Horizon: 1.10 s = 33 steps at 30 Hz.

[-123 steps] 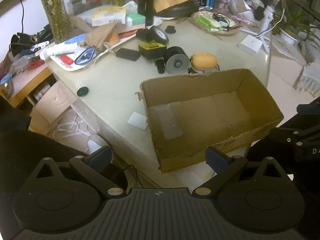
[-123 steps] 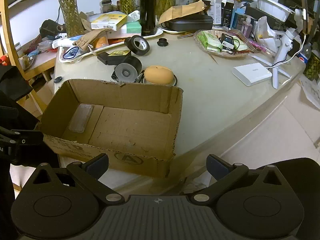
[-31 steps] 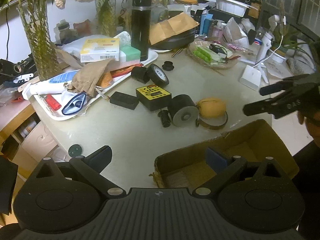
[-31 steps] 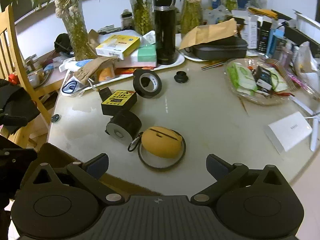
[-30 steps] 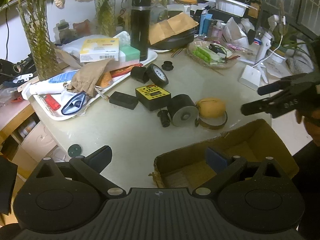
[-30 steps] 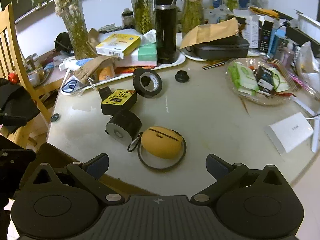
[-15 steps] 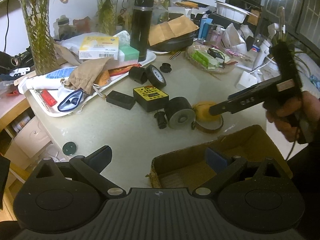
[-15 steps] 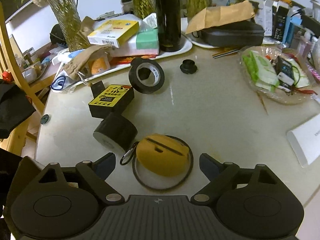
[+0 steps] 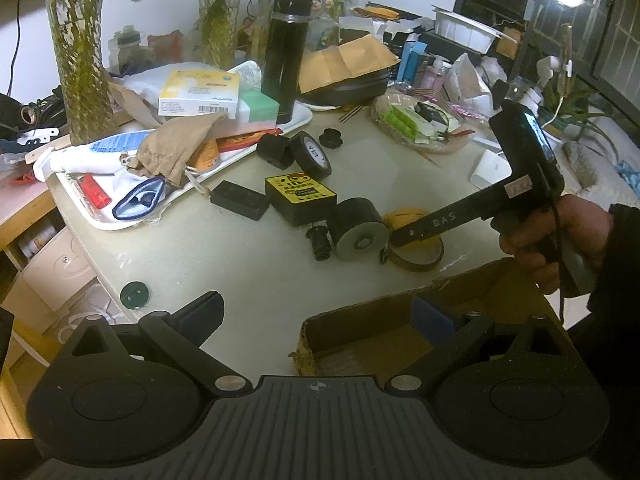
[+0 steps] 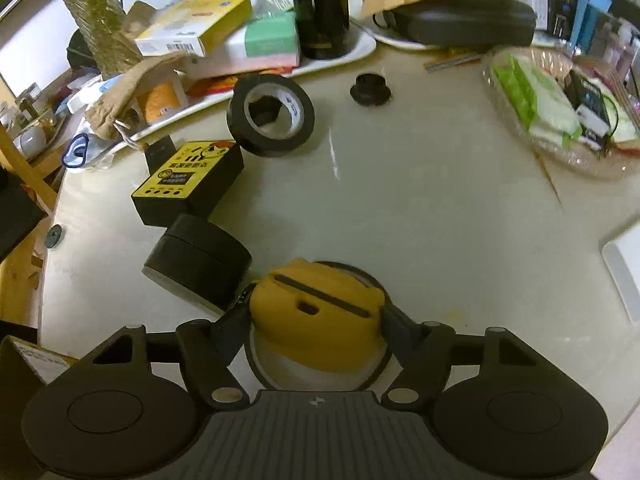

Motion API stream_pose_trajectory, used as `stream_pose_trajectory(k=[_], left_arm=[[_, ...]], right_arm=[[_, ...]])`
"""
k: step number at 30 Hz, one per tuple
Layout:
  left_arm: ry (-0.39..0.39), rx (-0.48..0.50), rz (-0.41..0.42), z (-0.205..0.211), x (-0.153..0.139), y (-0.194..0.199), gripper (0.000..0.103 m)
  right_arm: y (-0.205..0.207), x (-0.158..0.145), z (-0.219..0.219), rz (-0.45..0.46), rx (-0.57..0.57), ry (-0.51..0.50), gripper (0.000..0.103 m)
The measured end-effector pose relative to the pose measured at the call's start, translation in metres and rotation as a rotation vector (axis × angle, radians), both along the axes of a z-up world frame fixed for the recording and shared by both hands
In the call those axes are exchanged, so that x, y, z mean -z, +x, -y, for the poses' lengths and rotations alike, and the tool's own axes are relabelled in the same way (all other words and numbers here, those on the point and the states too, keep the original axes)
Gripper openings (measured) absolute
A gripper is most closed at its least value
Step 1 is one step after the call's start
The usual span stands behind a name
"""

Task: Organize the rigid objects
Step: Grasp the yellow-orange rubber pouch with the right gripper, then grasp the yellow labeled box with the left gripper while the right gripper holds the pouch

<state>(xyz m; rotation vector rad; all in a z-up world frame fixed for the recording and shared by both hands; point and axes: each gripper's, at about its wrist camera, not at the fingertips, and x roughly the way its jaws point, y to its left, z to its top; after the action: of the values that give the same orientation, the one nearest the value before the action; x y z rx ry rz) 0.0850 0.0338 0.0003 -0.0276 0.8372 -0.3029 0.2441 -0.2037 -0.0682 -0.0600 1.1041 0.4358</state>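
Working left to right across the pale round table [image 9: 256,280], we are holding our left gripper [image 9: 316,316] back near the table's near edge, its jaws spread wide and gripping nothing, one finger hanging over bare tabletop and the other over the near-left corner of the open brown cardboard box [image 9: 400,332] sitting at that edge. Farther in, a black box with a yellow label [image 10: 188,180] is lying beside a stubby black cylinder on its side [image 10: 198,260], and a black roll of tape [image 10: 270,118] is leaning behind them. Just right of the cylinder we are closing our right gripper [image 10: 316,316] on the rounded yellow case with a dark slot [image 10: 320,312], which is resting inside a thin dark ring [image 10: 376,364] on the table; the jaws are narrowed to the case's width and their pads seem to be pressing both flanks, though we cannot tell how firmly. We are judging the risks from here: the smooth, curved sides could be letting the case squirt out as we lift; the ring or the small clip at its left could be catching and dragging along; and the left finger, almost touching the cylinder, could be nudging it into a roll.
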Motion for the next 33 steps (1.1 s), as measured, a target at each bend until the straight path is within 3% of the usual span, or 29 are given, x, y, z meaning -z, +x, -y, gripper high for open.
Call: stream_pose_trajectory(k=[5,19,33], left_arm=[[-0.005,0.000,0.003,0.001,-0.001,0.000,0.102],[0.040,0.001,0.042,0.005,-0.011,0.008,0.102],[0.076,-0.020,0.041,0.005,-0.013,0.034,0.102]], right_arm=[[-0.003,-0.003,0.006,-0.008,0.010,0.034,0.071],[-0.036,-0.047,0.031,0.128,0.041,0.049,0.070],[-0.072,-0.070,0.064,0.160,0.099,0.059,0.070]])
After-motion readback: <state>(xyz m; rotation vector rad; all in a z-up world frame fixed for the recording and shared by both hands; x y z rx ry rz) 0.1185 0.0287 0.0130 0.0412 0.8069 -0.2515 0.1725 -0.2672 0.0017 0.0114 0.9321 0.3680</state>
